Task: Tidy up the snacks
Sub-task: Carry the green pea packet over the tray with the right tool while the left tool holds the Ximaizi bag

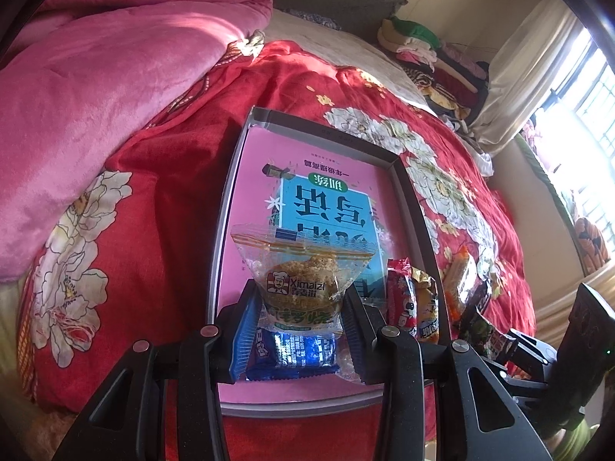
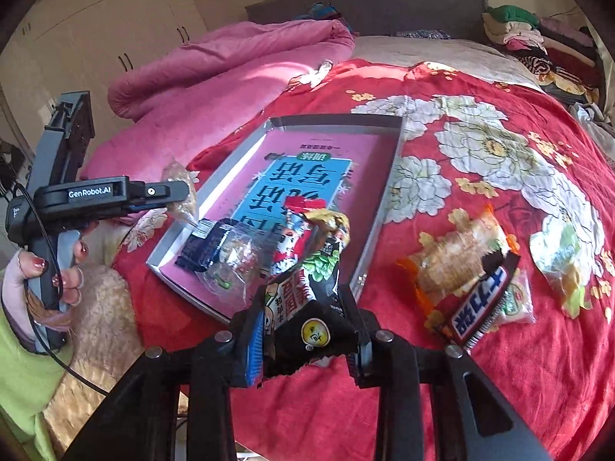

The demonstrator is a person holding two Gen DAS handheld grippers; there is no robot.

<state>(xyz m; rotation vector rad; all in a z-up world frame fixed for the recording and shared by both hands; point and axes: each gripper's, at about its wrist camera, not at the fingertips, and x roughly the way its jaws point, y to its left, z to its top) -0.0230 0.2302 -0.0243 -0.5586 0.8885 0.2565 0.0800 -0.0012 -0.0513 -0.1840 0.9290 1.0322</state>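
Black tongs, red-painted fingernails

Your left gripper is clamped on a clear snack packet, your right gripper at its 5 o'clock pinches a black snack packet, and your left hand, seemingly red-nailed, grips the handle.

Pink quilt, red floral bedspread, prob. clothes pile.
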